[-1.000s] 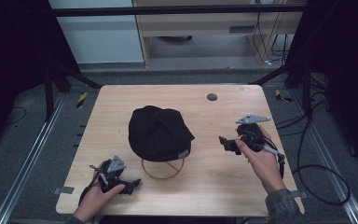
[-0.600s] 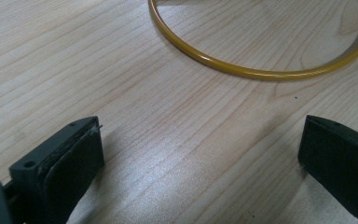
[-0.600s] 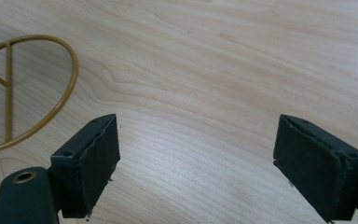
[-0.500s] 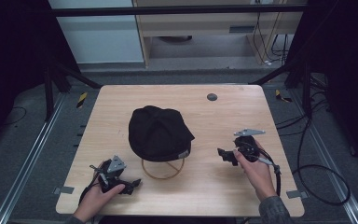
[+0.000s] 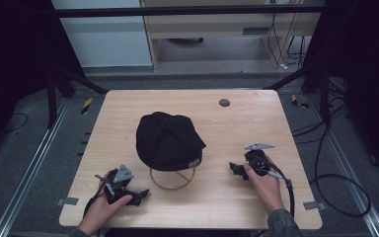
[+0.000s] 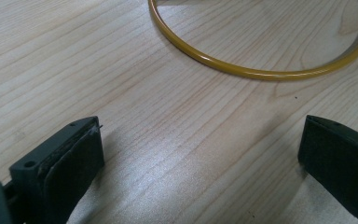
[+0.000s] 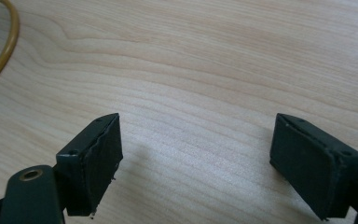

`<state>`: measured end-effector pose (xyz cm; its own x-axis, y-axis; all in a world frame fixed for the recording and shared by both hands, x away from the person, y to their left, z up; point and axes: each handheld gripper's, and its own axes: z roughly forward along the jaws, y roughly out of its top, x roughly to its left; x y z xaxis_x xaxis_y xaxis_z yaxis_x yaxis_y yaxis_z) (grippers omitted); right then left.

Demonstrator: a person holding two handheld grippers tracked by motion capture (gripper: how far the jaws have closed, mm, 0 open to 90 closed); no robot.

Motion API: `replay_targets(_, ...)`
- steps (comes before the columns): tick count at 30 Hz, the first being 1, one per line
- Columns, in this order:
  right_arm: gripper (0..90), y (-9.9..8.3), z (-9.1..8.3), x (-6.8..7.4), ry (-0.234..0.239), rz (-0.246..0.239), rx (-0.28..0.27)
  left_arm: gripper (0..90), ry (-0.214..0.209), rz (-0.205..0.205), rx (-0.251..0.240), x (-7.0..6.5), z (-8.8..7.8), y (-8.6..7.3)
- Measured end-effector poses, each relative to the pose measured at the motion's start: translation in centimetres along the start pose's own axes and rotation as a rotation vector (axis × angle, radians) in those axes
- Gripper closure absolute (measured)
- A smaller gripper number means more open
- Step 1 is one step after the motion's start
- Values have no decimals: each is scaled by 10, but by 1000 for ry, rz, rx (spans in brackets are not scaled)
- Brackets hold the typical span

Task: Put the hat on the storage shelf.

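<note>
High view: a wooden table [image 5: 128, 113] bears a black cap [image 5: 168, 139] at its middle, resting on a yellow ring stand [image 5: 171, 183] whose hoop juts out just in front of the cap. Left of the ring, the left gripper [image 5: 137, 196] rests with jaws wide apart, holding nothing. Right of the ring, the right gripper [image 5: 233, 169] sits low, its jaws also apart and holding nothing. Judged step: approach before grasping. Next, likely, either gripper must close in on the cap's brim or the ring.

Matt cloth cap [image 5: 168, 139], glossy yellow ring [image 6: 261, 72], smooth wooden table [image 5: 256, 118].
</note>
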<state>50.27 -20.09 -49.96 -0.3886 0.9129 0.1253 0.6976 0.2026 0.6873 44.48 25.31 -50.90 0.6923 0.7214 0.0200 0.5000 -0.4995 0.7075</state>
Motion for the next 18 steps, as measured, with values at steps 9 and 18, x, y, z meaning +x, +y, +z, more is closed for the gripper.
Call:
replay_targets(9,106,-9,7,8,-97,-63,-65,0,0,-1,0,0,0,0)
replay_targets(18,104,-14,5,11,-117,-61,-75,0,0,-1,0,0,0,0)
